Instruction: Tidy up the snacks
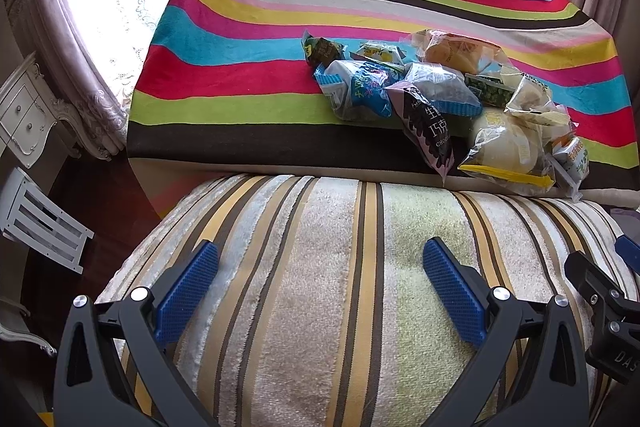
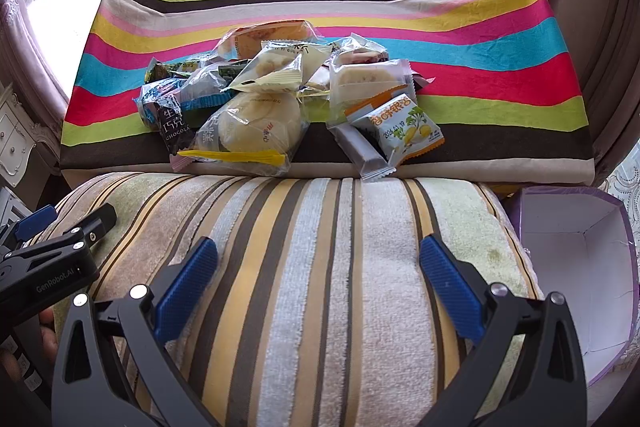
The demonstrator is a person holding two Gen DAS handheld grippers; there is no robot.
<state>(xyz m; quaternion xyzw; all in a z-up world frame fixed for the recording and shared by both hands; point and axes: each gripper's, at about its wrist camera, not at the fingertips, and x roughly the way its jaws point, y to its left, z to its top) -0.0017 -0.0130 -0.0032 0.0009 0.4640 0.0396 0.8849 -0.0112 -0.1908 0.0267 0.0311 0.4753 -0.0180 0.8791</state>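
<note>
Both claws w/ jaws spread wide, holding nothing: left gripper (image 1: 320, 259), right gripper (image 2: 318, 257), over the striped cushion (image 2: 304, 247). Snack pile (image 2: 280, 99) lies straight ahead on the striped tablecloth (image 2: 500, 67), nearer the right gripper. Crinkly clear wrappers; bun packet (image 2: 256, 131) frontmost. Open box (image 2: 576, 267) at right.

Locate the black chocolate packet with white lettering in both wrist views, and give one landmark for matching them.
Left wrist: the chocolate packet lies right of centre, hanging over the front edge of the striped cloth.
Right wrist: the packet lies left of centre, at the pile's left end.
Shared landmark: the yellow strip on the clear bun bag beside it.
</note>
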